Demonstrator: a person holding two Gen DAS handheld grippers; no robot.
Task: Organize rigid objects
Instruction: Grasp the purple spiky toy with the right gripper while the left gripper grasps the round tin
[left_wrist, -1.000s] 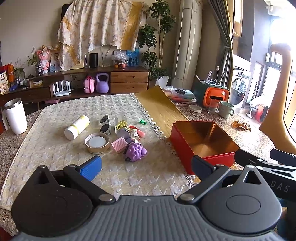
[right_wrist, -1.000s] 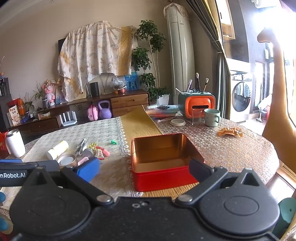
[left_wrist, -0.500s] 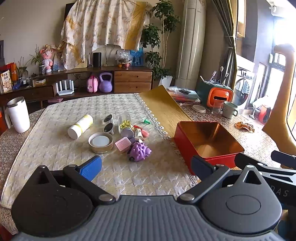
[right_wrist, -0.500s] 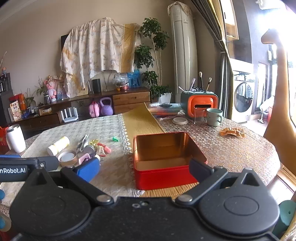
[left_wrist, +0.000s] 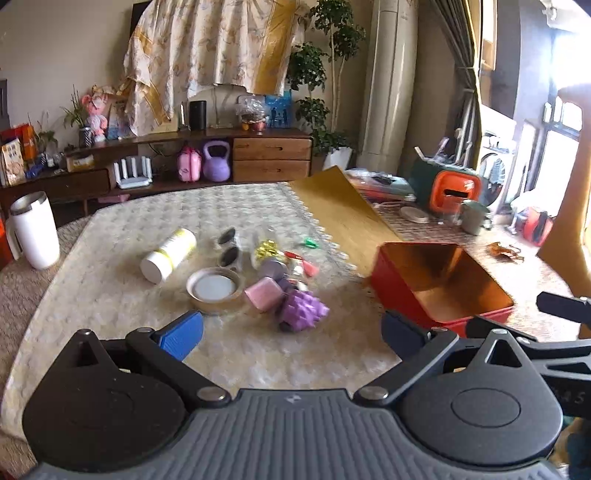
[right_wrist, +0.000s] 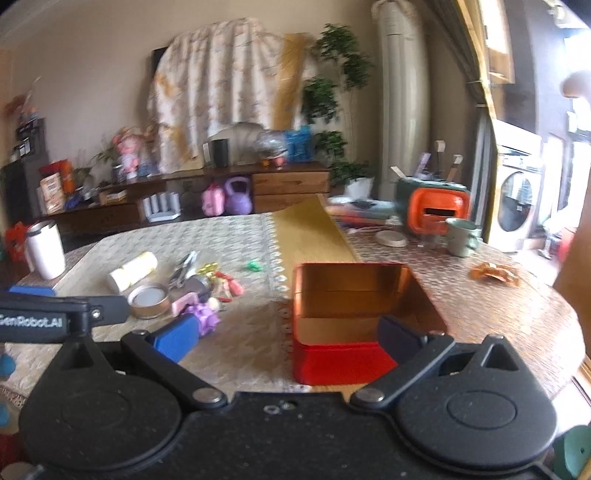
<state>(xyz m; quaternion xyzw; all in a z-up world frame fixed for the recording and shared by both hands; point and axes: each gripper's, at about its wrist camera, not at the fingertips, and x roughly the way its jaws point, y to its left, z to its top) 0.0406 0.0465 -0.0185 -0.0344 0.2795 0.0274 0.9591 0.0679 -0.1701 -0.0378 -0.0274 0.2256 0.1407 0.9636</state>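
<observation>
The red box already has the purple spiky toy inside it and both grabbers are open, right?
Not quite. The red box is empty; the right wrist view looks straight down into it and shows only its bare gold bottom. The purple spiky toy lies on the table mat beside the pink block. The left gripper and right gripper are both open, as you said.

1. The left wrist view is taken from low above the near edge of the table (left_wrist: 110, 295), faced across it toward the far sideboard (left_wrist: 271, 155).
2. The right wrist view is set further right, just behind the red tin (right_wrist: 340, 356).
3. The tin (left_wrist: 399, 291), the cluttered items and the sideboard are shared by the 2 views.
</observation>
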